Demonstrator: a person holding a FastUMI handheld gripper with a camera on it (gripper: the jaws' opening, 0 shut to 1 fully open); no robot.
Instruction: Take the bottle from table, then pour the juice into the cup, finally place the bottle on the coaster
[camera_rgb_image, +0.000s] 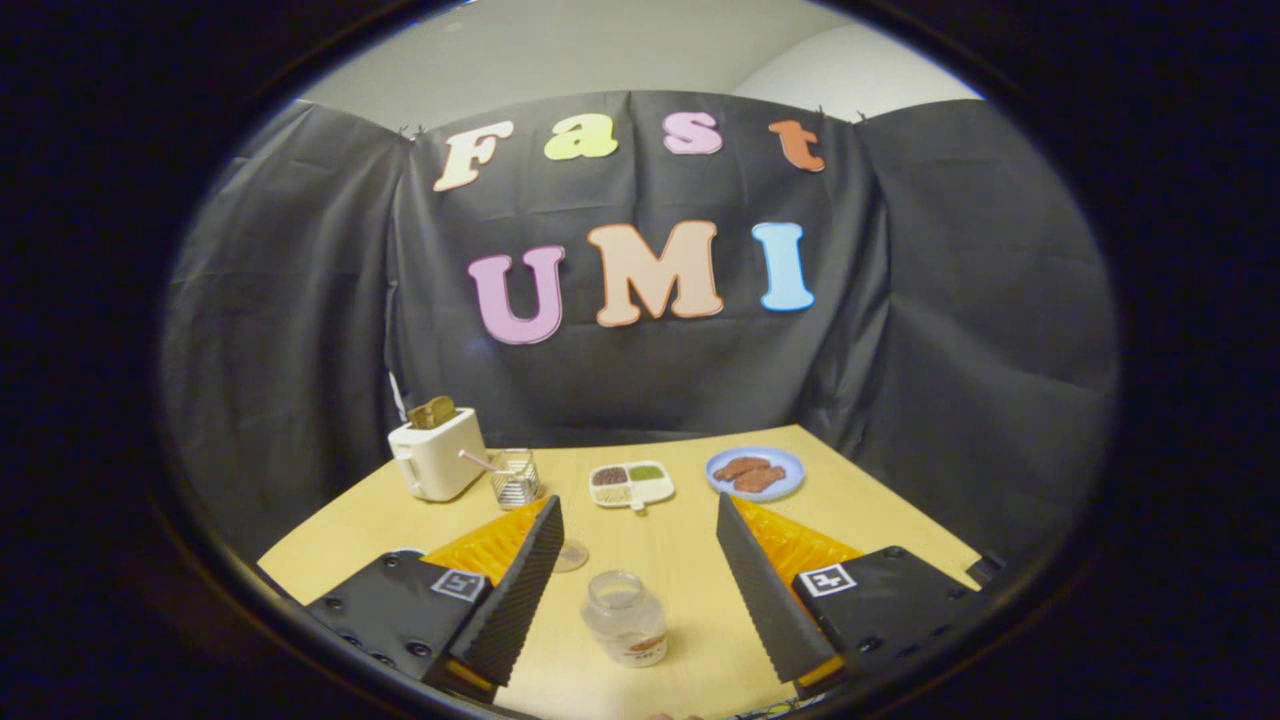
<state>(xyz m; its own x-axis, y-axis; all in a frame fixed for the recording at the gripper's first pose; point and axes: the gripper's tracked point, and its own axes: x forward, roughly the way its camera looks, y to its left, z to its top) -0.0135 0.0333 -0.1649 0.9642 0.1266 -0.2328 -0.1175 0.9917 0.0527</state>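
Gripper (640, 560) fingers spread wide, gripping nothing. Between them: one small clear glass bottle (626, 617), upright, long axis vertical, mouth up, on pale wooden table (880, 500). Beyond left finger: one round clear coaster (571, 555). Farther back: one ribbed clear glass cup (516, 478), one white toaster (436, 455), one blue plate (755, 472), one divided white dish (631, 484).

The bottle (626, 617) is a small clear jar-like one, upright on the pale wooden table (680, 560), its mouth open with no cap on it. A band of label wraps its lower part; what it holds cannot be made out. It stands between the two fingers, nearer their bases than their tips, touching neither.

The cup (515, 478) is a clear ribbed glass, upright, with a straw leaning out of it. It stands well beyond the left fingertip.

The coaster (571, 554) is a small, flat, pale disc lying on the table just beside the left fingertip, partly hidden by it.
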